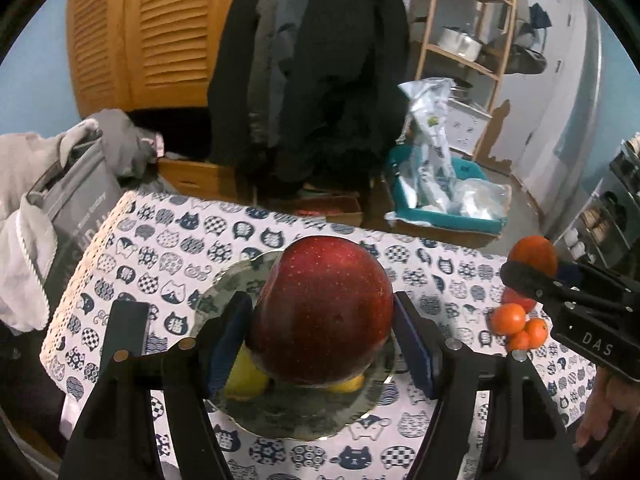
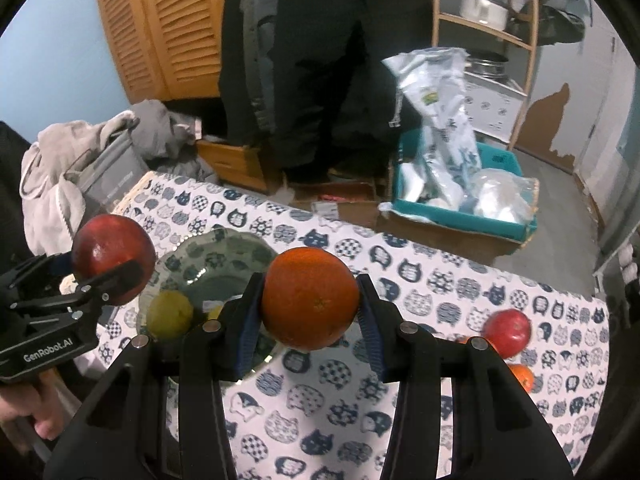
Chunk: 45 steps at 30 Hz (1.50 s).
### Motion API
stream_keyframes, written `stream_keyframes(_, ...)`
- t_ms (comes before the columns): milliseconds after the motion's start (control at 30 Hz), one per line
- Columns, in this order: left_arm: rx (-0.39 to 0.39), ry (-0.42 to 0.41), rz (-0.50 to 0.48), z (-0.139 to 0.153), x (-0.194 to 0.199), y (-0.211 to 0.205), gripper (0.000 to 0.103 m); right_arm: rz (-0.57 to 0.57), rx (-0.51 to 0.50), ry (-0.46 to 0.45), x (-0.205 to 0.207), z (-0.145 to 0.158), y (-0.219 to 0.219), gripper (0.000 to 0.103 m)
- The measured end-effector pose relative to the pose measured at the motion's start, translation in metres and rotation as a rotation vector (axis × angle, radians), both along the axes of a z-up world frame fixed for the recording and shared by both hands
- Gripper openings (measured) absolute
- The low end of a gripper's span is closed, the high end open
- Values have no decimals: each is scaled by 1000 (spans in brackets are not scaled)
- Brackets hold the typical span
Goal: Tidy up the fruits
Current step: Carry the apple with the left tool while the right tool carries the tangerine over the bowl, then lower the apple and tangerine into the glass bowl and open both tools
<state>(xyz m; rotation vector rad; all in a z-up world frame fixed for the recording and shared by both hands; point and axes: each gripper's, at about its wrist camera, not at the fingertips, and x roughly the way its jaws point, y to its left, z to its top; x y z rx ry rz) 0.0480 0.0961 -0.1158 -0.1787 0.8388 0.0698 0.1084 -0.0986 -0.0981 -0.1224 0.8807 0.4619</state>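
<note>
Your two wrist views are dim and cool-toned, with black vignette filling the corners. Fisheye bending curves the louvered doors (image 1: 160,32) at upper left and the shelf (image 2: 500,20) at upper right. You get soft glare on the apple (image 1: 320,308) and the orange (image 2: 310,298), mid-frame. The bag (image 2: 440,120) right of centre looks smeared, and the hanging coats (image 1: 312,72) are nearly featureless black.

A dark red apple (image 1: 320,312) hangs above the glass plate (image 1: 224,292) (two yellow lemons (image 2: 170,314) inside); at three o'clock, small oranges (image 1: 508,319).
</note>
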Motion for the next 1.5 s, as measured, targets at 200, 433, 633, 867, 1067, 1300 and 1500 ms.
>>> stream_keyframes(200, 9, 47, 41, -18, 9, 22, 72, 25, -1, 40, 15, -18, 27, 44)
stream_keyframes(433, 15, 98, 61, -38, 23, 39, 72, 44, -1, 102, 35, -44, 52, 44)
stream_keyframes(633, -9, 156, 63, -62, 37, 47, 72, 52, -15, 170, 49, -73, 68, 44)
stream_keyframes(867, -25, 240, 65, -99, 56, 53, 72, 60, -43, 227, 61, -104, 75, 44)
stream_keyframes(1067, -47, 280, 68, -119, 67, 54, 72, 47, -37, 268, 67, -122, 74, 44)
stream_keyframes(1300, -57, 298, 69, -131, 78, 56, 71, 42, -35, 289, 70, -132, 74, 44)
stream_keyframes(1500, -63, 281, 69, -131, 82, 56, 62, 36, -36, 296, 73, -135, 72, 44)
